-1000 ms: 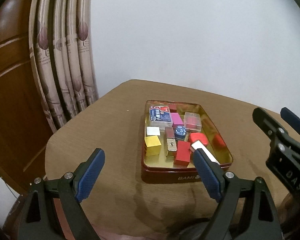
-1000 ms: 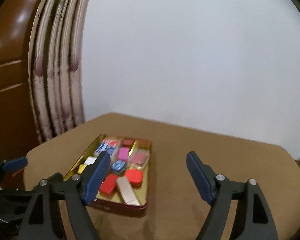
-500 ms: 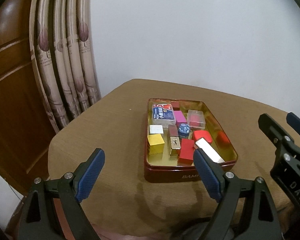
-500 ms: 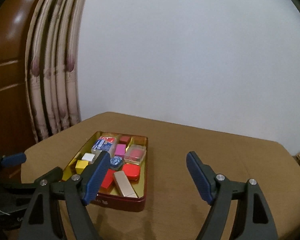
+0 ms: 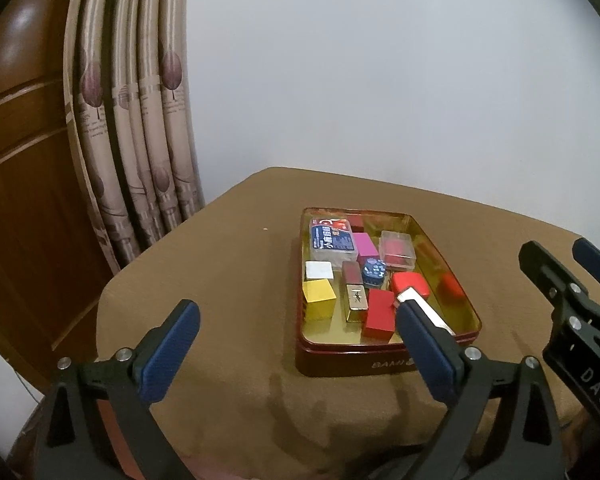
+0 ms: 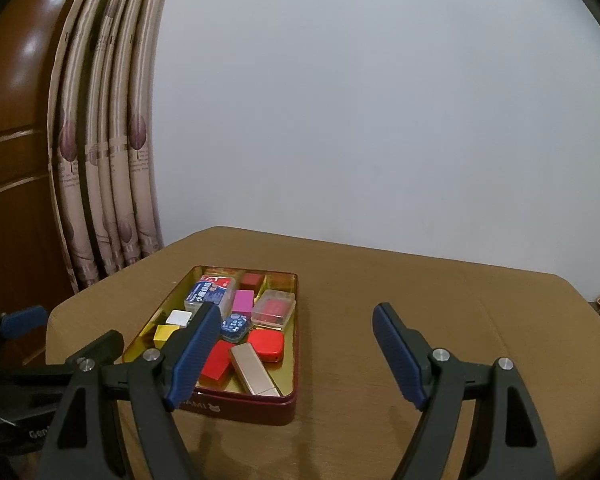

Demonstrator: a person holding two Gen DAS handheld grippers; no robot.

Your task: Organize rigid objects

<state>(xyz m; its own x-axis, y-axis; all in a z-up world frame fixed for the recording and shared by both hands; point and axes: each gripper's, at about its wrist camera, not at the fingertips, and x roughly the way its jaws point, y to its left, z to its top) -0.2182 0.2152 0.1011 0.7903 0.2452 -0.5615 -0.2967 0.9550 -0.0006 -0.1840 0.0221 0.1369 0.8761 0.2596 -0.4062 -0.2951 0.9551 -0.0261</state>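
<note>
Two hand-held grippers hover over a brown bench with a tin of small objects.

The red tin (image 5: 340,362) sits near the bench's (image 6: 420,320) near edge, holding small blocks and boxes. Left gripper (image 5: 296,344): fingers opening, nothing between them. Right gripper (image 6: 296,356): fingers wide apart, empty, beside the tin.
</note>
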